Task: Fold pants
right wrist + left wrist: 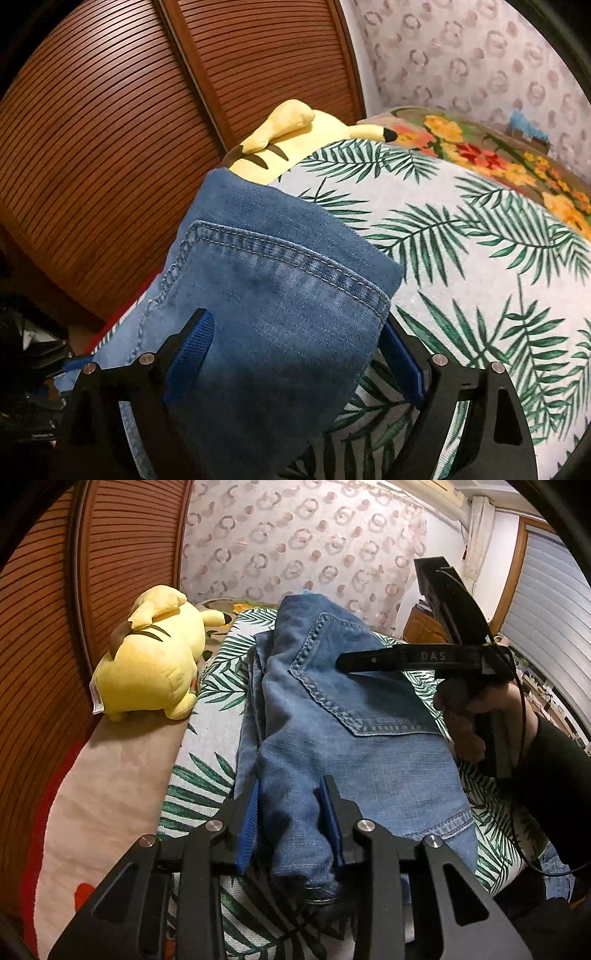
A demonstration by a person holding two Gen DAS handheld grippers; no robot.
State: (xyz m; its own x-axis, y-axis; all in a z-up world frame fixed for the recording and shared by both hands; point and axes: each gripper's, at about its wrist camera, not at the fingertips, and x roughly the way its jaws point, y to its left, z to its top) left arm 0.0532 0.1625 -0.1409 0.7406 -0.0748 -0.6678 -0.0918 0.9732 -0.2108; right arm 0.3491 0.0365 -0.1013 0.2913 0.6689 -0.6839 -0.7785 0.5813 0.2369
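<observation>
Blue jeans [332,731] lie folded on a palm-leaf bed sheet [218,664], back pocket facing up. My left gripper [290,823] is at their near end, its blue pads [247,823] pinching a bunched fold of denim. My right gripper [380,613] reaches in from the right over the pocket, fingers spread wide apart. In the right wrist view the jeans [266,314] fill the space between the right gripper's [295,358] jaws. Its right pad [400,365] stands off the cloth, and the left pad sits beside the denim edge.
A yellow plush toy [147,657] lies on the bed's left side, against slatted wooden doors [44,627]. A floral blanket [480,155] covers the far end of the bed. A hand [465,720] in a dark sleeve holds the right gripper.
</observation>
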